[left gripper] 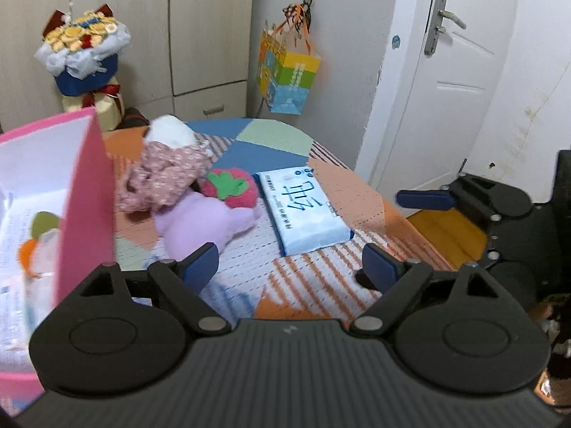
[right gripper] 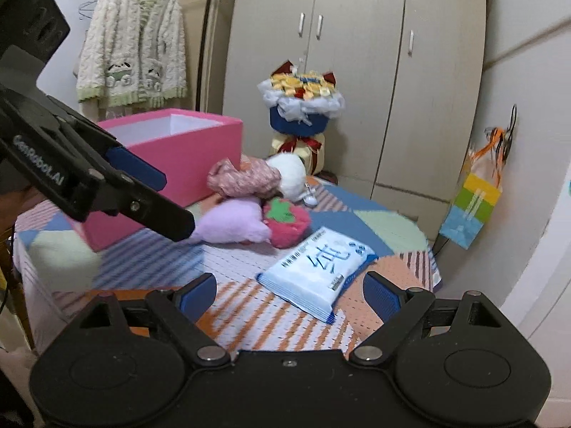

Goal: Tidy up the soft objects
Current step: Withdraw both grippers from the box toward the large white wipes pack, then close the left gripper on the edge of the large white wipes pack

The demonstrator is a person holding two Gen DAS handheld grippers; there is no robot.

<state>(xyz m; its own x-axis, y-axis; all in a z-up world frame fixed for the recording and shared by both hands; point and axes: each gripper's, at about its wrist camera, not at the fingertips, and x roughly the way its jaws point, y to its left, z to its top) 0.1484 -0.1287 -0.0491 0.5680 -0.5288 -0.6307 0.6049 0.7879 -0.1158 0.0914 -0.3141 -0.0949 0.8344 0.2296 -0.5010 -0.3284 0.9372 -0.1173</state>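
Observation:
On a patchwork-covered table (left gripper: 321, 274) lie a purple plush (left gripper: 200, 224), a red strawberry plush (left gripper: 232, 187), a white doll in a pink floral dress (left gripper: 167, 171) and a blue-white tissue pack (left gripper: 303, 210). A pink box (left gripper: 85, 192) stands at the left with some items inside. My left gripper (left gripper: 289, 267) is open above the cloth, just short of the purple plush and the tissue pack, holding nothing. My right gripper (right gripper: 289, 294) is open and empty, near the tissue pack (right gripper: 317, 271); the plush pile (right gripper: 249, 224) and pink box (right gripper: 178, 157) lie beyond it. The left gripper (right gripper: 135, 174) shows at the left of the right wrist view.
A wrapped bouquet (right gripper: 303, 107) stands behind the table before a beige wardrobe (right gripper: 357, 71). A colourful paper bag (left gripper: 285, 75) hangs on the wall beside a white door (left gripper: 446, 71). A cream cardigan (right gripper: 132, 46) hangs at the back left. The table edge (left gripper: 410, 221) drops to a wooden floor.

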